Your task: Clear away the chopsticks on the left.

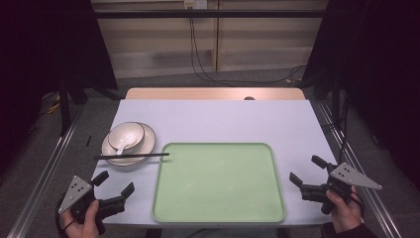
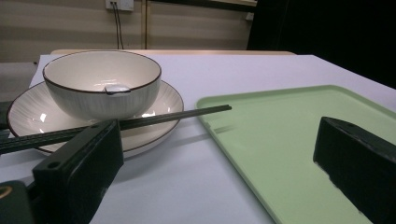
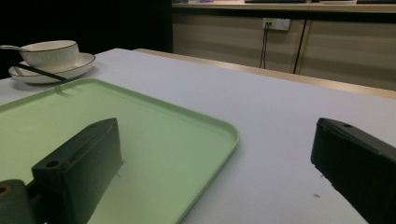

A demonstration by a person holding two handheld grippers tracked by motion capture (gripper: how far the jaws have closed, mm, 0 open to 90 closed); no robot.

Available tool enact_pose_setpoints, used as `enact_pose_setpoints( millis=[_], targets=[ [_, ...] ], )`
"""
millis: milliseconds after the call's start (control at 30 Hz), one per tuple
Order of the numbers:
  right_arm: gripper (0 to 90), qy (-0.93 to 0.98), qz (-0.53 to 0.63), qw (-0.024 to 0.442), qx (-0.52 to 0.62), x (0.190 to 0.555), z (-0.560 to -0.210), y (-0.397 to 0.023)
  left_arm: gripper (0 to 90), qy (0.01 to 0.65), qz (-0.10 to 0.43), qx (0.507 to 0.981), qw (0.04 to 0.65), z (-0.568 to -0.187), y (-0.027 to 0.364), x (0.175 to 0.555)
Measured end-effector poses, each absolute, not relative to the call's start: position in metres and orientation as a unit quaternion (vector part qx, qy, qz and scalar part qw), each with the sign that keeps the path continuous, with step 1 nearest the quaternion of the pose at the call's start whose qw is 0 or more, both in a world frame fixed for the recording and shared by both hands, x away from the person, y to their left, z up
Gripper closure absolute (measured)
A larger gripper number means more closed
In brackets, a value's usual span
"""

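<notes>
- A dim room with dark curtains at both sides and a pale panelled wall at the far end surrounds a bench (image 1: 218, 119) covered in white, with a strip of bare wood along its far edge.
- On the near middle of the bench lies a bare, pale green rectangular plastic tray (image 1: 218, 183) with rounded corners.
- Left of the tray's far corner stands a white ceramic bowl with a dark rim (image 1: 126, 135), resting inside a wider ribbed white plate (image 1: 148, 136); a small white spoon (image 1: 120, 147) sits in the bowl.
- A pair of black chopsticks (image 1: 131, 156) lies across the plate's near rim, tips reaching over the tray's left edge.
- The left tool (image 1: 115, 184) is held low at the near left corner, jaws spread wide and pinching nothing.
- The right tool (image 1: 303, 173) hovers near the tray's right edge, jaws likewise spread and empty.
- By my reading nothing has been moved yet: the tableware is stacked off the tray, and all the carrying is left to do.
- The chopsticks and plate lie just beyond the left tool, a short reach farther; they are well apart from the right tool, across the whole tray.
</notes>
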State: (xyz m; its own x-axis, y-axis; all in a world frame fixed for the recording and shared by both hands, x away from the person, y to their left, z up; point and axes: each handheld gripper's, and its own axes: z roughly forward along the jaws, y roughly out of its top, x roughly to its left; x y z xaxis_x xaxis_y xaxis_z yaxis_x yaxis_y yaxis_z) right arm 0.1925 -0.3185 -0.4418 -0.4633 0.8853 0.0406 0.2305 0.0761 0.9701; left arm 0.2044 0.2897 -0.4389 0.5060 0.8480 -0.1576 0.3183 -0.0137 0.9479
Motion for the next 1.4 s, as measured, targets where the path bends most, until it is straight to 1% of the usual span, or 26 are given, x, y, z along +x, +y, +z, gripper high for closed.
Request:
enact_pose_setpoints(
  millis=[267, 333, 367, 433, 533, 667, 767, 800, 967, 1067, 1167, 1333, 1400],
  targets=[
    [1.4, 0.666, 0.536, 0.307, 0.419, 0.192, -0.442, -0.318, 1.4, 0.434, 0.241, 0.678, 0.542, -0.438, 0.29, 0.204],
    [1.4, 0.666, 0.538, 0.306, 0.417, 0.192, -0.442, -0.318, 1.6, 0.428, 0.233, 0.683, 0.545, -0.438, 0.29, 0.204],
    [1.4, 0.667, 0.538, 0.307, 0.413, 0.192, -0.442, -0.317, 1.8, 0.416, 0.233, 0.692, 0.542, -0.436, 0.288, 0.204],
    [1.4, 0.669, 0.537, 0.305, 0.413, 0.191, -0.441, -0.316, 2.1, 0.406, 0.236, 0.69, 0.551, -0.433, 0.287, 0.202],
    [1.4, 0.668, 0.538, 0.306, 0.412, 0.192, -0.442, -0.316, 2.1, 0.399, 0.243, 0.697, 0.544, -0.429, 0.286, 0.201],
    [1.4, 0.67, 0.539, 0.304, 0.41, 0.192, -0.442, -0.316, 2.2, 0.391, 0.236, 0.703, 0.545, -0.425, 0.287, 0.202],
    [1.5, 0.668, 0.54, 0.304, 0.413, 0.192, -0.442, -0.316, 2.2, 0.385, 0.208, 0.719, 0.54, -0.421, 0.288, 0.208],
    [1.5, 0.669, 0.54, 0.305, 0.409, 0.192, -0.441, -0.316, 2.8, 0.372, 0.214, 0.733, 0.529, -0.419, 0.288, 0.21],
    [1.6, 0.669, 0.541, 0.304, 0.409, 0.192, -0.442, -0.316, 3.3, 0.355, 0.212, 0.755, 0.508, -0.416, 0.291, 0.216],
    [1.7, 0.669, 0.542, 0.301, 0.41, 0.192, -0.442, -0.315, 4.3, 0.353, 0.206, 0.762, 0.502, -0.416, 0.296, 0.222],
    [1.8, 0.674, 0.54, 0.303, 0.404, 0.192, -0.442, -0.315, 9.0, 0.343, 0.205, 0.774, 0.491, -0.416, 0.307, 0.234],
    [1.8, 0.672, 0.54, 0.304, 0.406, 0.192, -0.442, -0.314, 9.0, 0.342, 0.195, 0.78, 0.486, -0.417, 0.317, 0.248],
    [1.8, 0.672, 0.54, 0.304, 0.404, 0.192, -0.442, -0.313, 10.6, 0.346, 0.193, 0.778, 0.487, -0.417, 0.322, 0.254]
  ],
)
